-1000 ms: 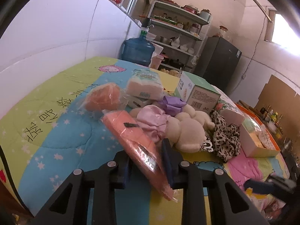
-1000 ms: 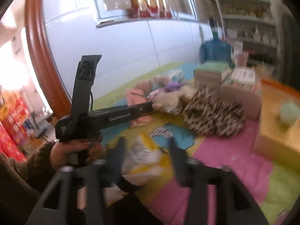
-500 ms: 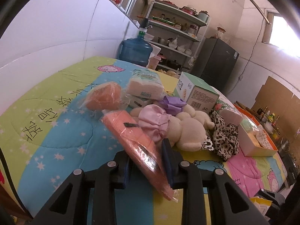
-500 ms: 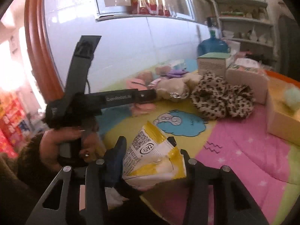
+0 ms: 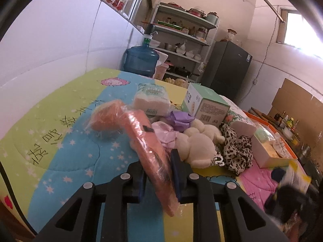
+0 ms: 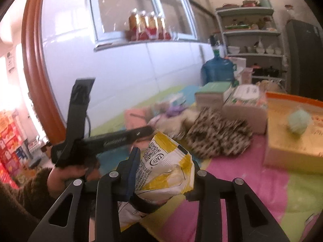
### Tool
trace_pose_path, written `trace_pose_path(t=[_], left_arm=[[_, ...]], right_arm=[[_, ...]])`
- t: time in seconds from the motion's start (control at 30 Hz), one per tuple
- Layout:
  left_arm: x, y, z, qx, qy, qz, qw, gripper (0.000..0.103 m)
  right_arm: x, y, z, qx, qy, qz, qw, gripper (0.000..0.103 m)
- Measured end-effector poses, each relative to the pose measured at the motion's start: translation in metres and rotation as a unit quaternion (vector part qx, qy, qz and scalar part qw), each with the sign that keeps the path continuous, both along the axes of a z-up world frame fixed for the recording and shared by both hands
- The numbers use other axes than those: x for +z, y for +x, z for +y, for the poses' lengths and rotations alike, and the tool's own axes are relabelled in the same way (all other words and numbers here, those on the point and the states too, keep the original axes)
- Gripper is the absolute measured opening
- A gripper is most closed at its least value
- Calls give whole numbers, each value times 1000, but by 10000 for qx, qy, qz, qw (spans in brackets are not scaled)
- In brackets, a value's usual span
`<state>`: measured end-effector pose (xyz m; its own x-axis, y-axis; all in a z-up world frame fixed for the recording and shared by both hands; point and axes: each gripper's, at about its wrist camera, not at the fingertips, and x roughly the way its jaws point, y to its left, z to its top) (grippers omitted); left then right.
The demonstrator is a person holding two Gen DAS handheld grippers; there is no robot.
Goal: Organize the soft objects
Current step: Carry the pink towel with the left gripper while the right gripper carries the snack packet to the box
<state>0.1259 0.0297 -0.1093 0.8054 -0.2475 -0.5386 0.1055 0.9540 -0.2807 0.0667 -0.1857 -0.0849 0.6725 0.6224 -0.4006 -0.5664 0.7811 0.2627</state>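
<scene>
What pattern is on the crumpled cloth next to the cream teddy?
Leopard print, black and tan spots, on the cloth. The left wrist view shows it best.

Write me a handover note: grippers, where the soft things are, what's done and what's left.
Left gripper: shut on the orange pack, jaws just closing.
Right gripper: shut on the yellow bag, jaws just closing.
Pile mid-quilt: plush toy, leopard cloth, pink cloth, purple cloth.
Done: two grasps, nothing visibly sorted.
Left: place both, then the pile.
</scene>
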Motion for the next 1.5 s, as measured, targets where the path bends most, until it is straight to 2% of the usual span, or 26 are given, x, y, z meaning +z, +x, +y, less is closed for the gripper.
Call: trace_pose_path(t=[0.13,0.37,0.67,0.9,1.23,1.5], left_arm=[[12,1,-3,-20,112,-128,9999,16],[33,2,-13,-183,198,-393,9989,15],[74,-3,-43,-578,286,-820,9945,15],[103,0,-77,-1017,357,-958,9896,15],[121,11,-128,-1513,416,-1063,9819,15],[125,22,-176,-1896,403,-1068,9752,15]], right_arm=[[10,19,-13,-278,76,-148,9995,37],[27,45,-36,-763,188,-234,9966,37],[47,48,-62,-1094,372,-415,9924,37],[62,44,-79,-1253,293,-611,9898,37],[89,32,-126,-1738,157,-996,9796,37],[86,28,-182,-2203,235,-1028,9697,37]])
